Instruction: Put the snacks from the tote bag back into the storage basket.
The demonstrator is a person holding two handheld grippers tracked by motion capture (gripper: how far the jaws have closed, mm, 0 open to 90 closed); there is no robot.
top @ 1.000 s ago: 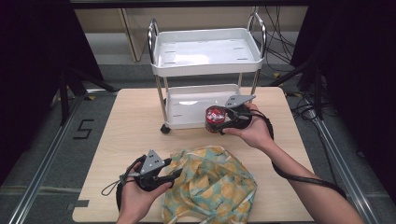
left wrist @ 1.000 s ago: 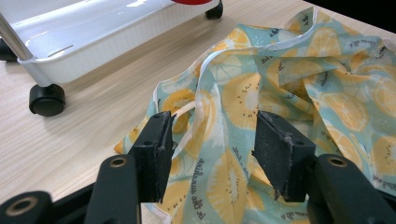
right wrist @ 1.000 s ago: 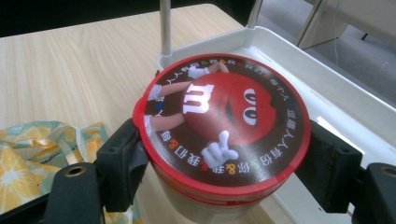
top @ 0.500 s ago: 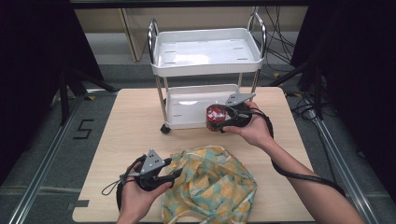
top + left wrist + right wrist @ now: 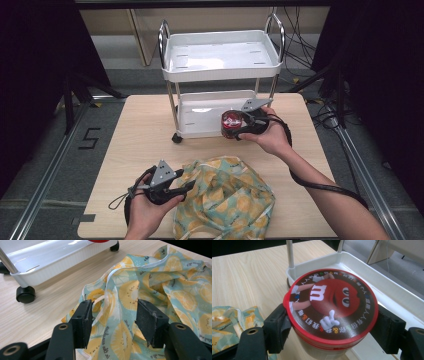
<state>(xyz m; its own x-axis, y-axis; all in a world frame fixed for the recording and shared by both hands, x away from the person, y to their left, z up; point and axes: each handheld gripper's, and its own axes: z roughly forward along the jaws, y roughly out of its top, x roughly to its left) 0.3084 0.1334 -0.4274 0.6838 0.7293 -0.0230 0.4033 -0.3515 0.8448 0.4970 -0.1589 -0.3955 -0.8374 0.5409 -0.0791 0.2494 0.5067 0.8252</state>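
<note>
A round tub with a red M&M's lid (image 5: 331, 305) sits clamped between the jaws of my right gripper (image 5: 235, 124), held in the air at the front edge of the white cart's lower tray (image 5: 200, 112). The tub (image 5: 231, 121) is upright in the high view. A crumpled cloth bag with a yellow citrus print (image 5: 225, 197) lies on the wooden table near the front. My left gripper (image 5: 186, 185) is open at the bag's left edge, its jaws either side of a fold and a white strap (image 5: 110, 302) without closing on them.
The white two-tier cart (image 5: 220, 55) stands on black castors (image 5: 25, 293) at the back middle of the table (image 5: 135, 140). Its top tray (image 5: 220, 50) looks bare. Cables trail off the table's right side. Dark curtains flank both sides.
My right gripper has shifted the tub slightly right and down along the lower tray's edge. The left gripper and bag look unchanged.
</note>
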